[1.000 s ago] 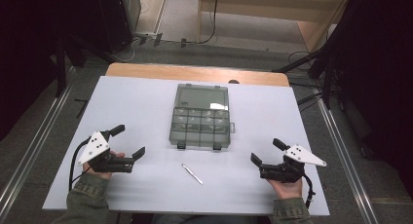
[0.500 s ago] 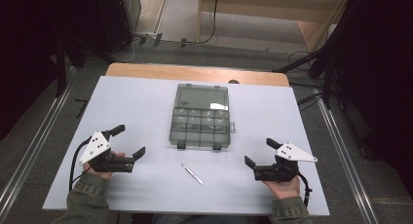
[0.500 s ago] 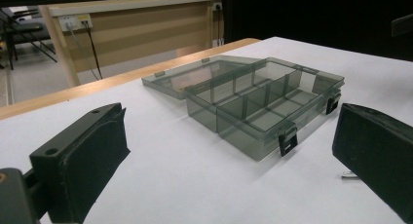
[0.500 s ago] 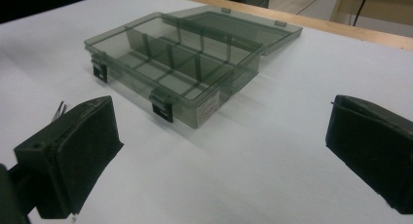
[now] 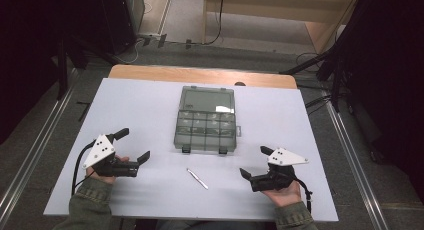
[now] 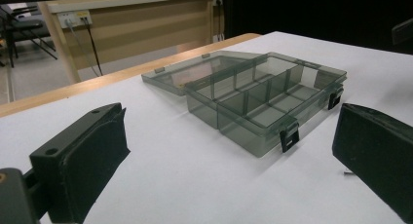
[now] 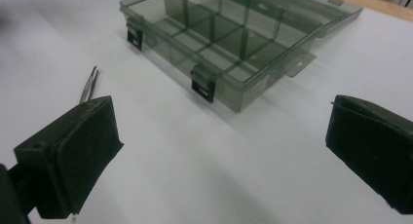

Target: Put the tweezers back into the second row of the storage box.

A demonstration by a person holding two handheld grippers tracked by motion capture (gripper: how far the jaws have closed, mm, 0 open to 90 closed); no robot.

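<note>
A smoky grey plastic compartment box [image 5: 205,131] lies in the middle of the white table, its lid [image 5: 208,98] folded flat behind it. The compartments look empty in the left gripper view [image 6: 265,100] and the right gripper view [image 7: 229,39]. Thin metal tweezers [image 5: 197,178] lie in front of the box, near its left latch in the right gripper view [image 7: 88,85]. My left gripper [image 5: 134,145] rests open at the front left, aimed at the box [image 6: 229,151]. My right gripper [image 5: 254,161] is open at the front right, right of the tweezers [image 7: 221,146]. Neither holds anything.
The white table top [image 5: 300,120] has a wooden strip [image 5: 200,75] along its far edge. Metal rails [image 5: 350,155] run along both sides on the floor. Cables and dark stands sit beyond the table.
My right gripper has slid left along the front of the table, closer to the tweezers. The left gripper, the box and the tweezers have stayed put.
</note>
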